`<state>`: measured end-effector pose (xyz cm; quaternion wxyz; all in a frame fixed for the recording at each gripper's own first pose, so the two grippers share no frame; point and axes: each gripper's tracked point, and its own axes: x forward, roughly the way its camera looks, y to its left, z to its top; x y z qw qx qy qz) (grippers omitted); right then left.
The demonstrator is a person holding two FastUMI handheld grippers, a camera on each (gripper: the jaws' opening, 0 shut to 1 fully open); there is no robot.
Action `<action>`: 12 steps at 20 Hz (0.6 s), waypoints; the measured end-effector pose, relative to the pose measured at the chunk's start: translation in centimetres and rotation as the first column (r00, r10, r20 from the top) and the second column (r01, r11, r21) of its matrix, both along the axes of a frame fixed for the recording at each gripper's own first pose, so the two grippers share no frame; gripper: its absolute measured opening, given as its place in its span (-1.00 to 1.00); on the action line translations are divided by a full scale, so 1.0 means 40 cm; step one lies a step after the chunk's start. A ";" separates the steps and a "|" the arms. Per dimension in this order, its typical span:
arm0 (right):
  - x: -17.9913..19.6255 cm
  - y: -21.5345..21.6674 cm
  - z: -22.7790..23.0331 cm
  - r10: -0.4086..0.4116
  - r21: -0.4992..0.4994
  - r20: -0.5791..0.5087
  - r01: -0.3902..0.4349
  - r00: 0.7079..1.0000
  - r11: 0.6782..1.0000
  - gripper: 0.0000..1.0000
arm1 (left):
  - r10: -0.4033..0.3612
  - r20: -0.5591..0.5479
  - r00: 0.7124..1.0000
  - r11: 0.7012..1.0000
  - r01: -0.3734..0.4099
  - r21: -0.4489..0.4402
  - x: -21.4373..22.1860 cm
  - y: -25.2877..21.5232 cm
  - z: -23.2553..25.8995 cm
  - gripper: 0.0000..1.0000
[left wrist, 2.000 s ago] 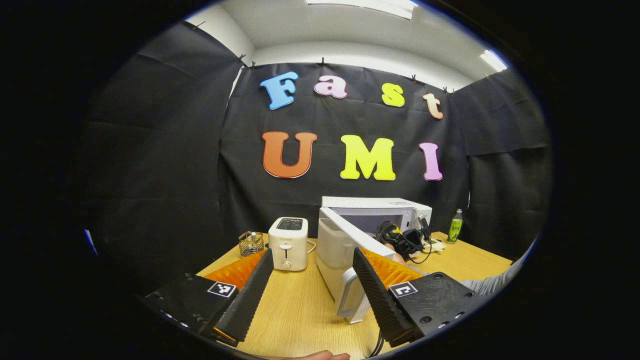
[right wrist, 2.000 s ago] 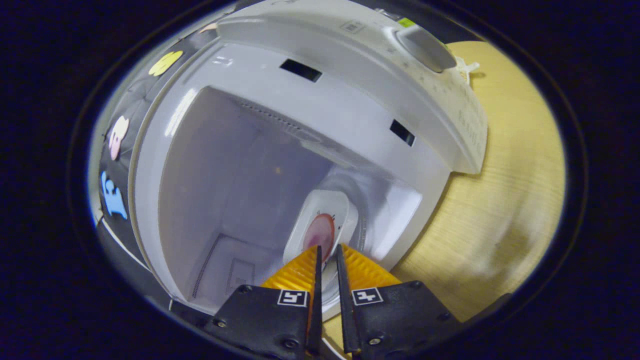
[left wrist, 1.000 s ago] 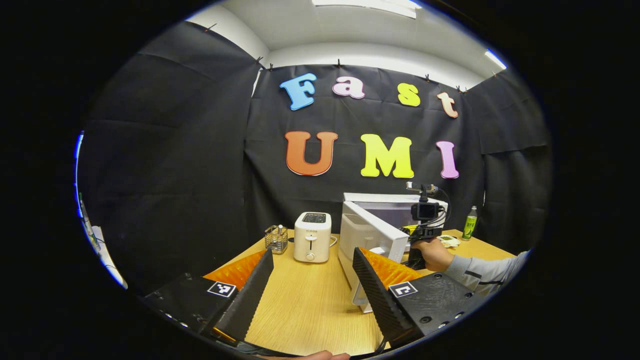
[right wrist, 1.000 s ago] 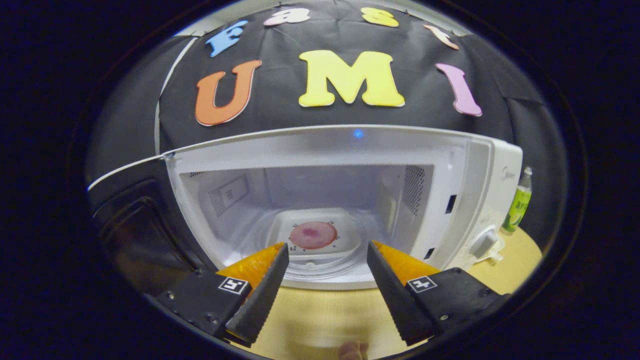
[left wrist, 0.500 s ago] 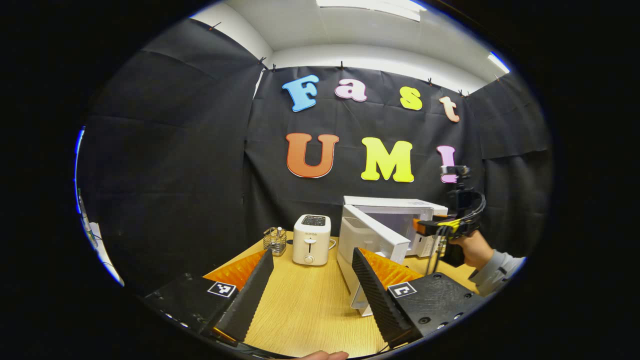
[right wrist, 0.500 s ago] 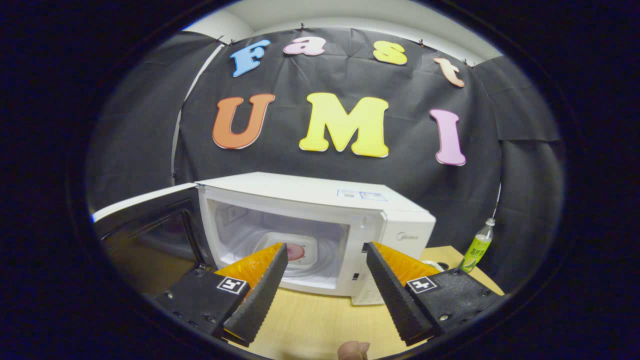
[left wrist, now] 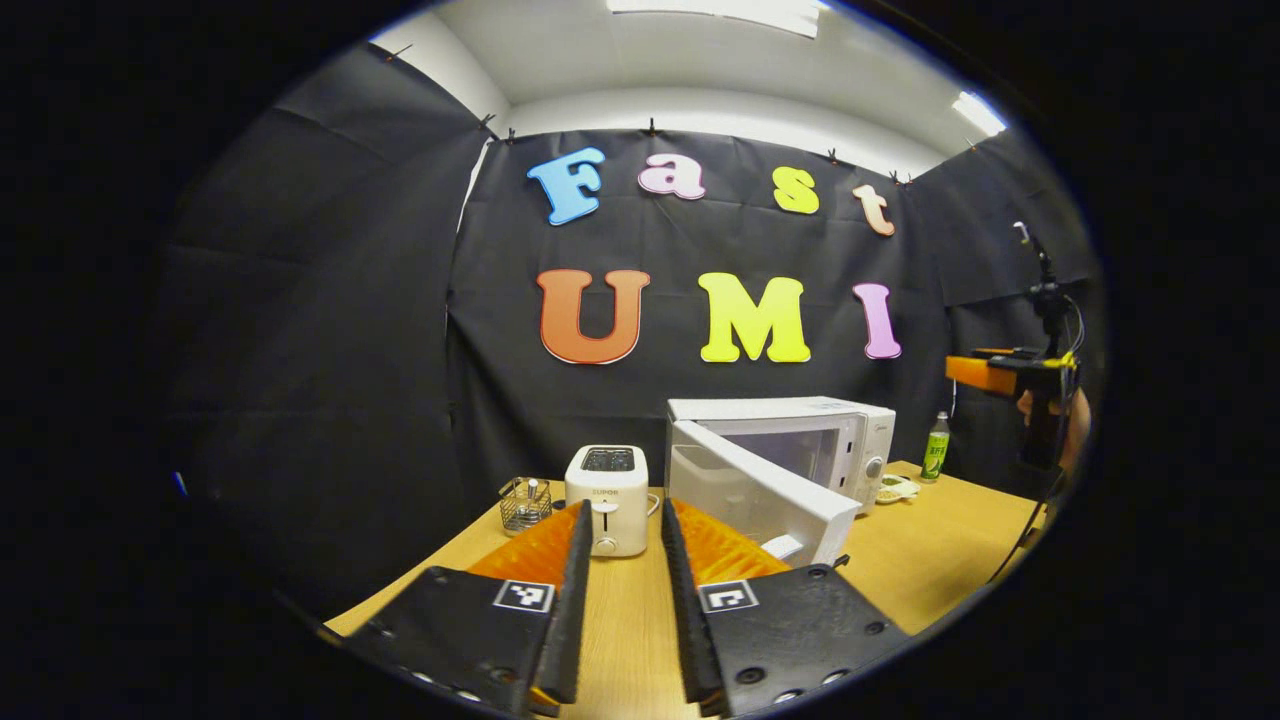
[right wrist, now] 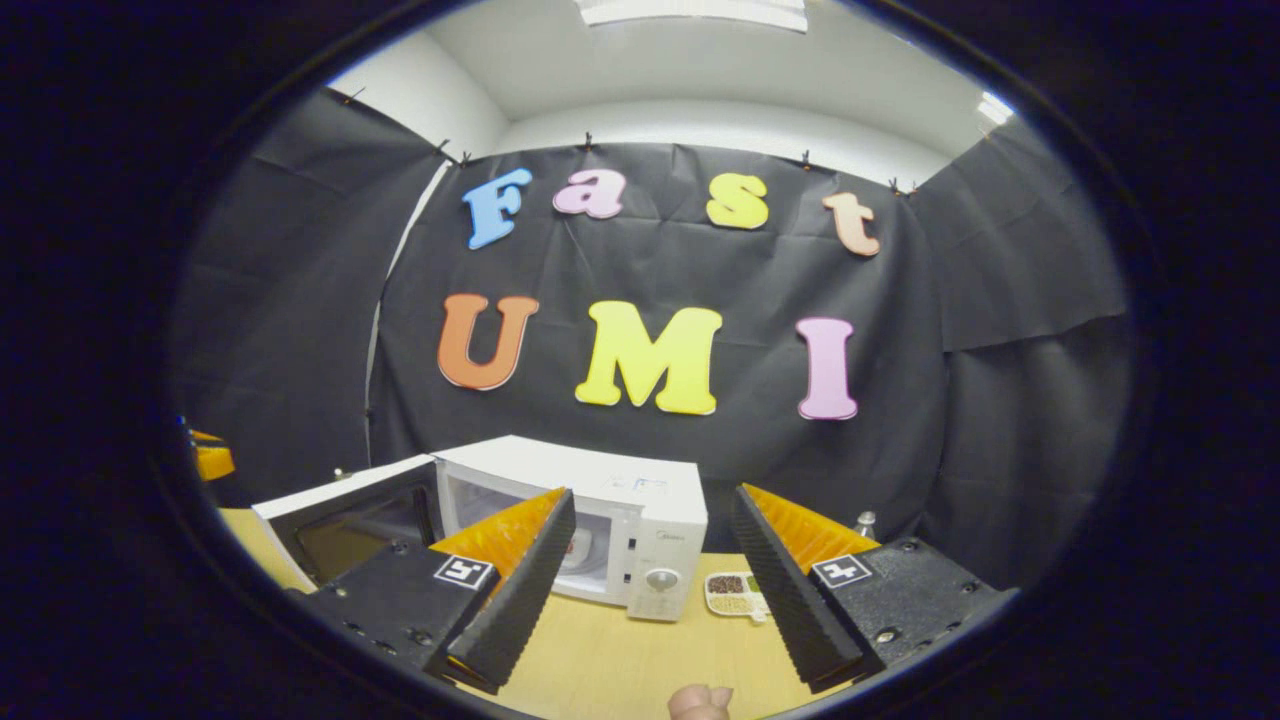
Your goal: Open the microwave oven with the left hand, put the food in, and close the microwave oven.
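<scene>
White microwave seen with door swung open. Left gripper fingers narrowed, nothing held. Right gripper fingers spread wide, nothing gripped.

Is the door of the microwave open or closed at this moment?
Open. The microwave door swings out toward the left tongs, leaving the cavity exposed.

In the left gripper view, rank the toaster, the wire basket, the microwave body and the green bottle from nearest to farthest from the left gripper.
1. Toaster, straight ahead, just beyond the left gripper.
2. Wire basket, ahead to the left; it looks slightly farther back than the toaster, though that is close.
3. Microwave body, ahead to the right, behind its open door.
4. Green bottle, far right, by the wall.
</scene>
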<state>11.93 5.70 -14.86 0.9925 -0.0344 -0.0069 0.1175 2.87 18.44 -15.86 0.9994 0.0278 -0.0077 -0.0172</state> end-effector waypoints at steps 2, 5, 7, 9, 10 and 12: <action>-0.050 -0.034 0.034 0.007 0.032 0.007 -0.007 1.000 0.999 0.84 | -0.012 -0.015 1.000 1.000 0.012 -0.006 0.033 0.003 -0.033 -1.00; -0.105 -0.084 0.086 0.003 0.039 0.039 -0.005 0.999 0.999 0.84 | -0.150 -0.053 0.987 0.987 0.146 -0.071 0.060 -0.051 -0.079 -1.00; -0.136 -0.106 0.111 0.003 0.047 0.061 -0.006 0.998 0.999 0.84 | -0.251 -0.048 0.967 0.965 0.246 -0.094 0.071 -0.086 -0.109 -1.00; -0.152 -0.128 0.111 0.000 0.054 0.060 -0.003 0.998 0.999 1.00 | -0.341 -0.040 0.939 0.938 0.337 -0.082 0.066 -0.129 -0.127 -1.00; -0.157 -0.138 0.110 0.000 0.059 0.055 -0.004 0.998 0.998 1.00 | -0.367 -0.047 0.929 0.929 0.363 -0.068 0.074 -0.144 -0.139 -1.00; -0.172 -0.156 0.126 0.002 0.085 0.067 -0.007 0.998 0.996 1.00 | -0.411 -0.063 0.910 0.912 0.408 -0.048 0.067 -0.178 -0.161 -1.00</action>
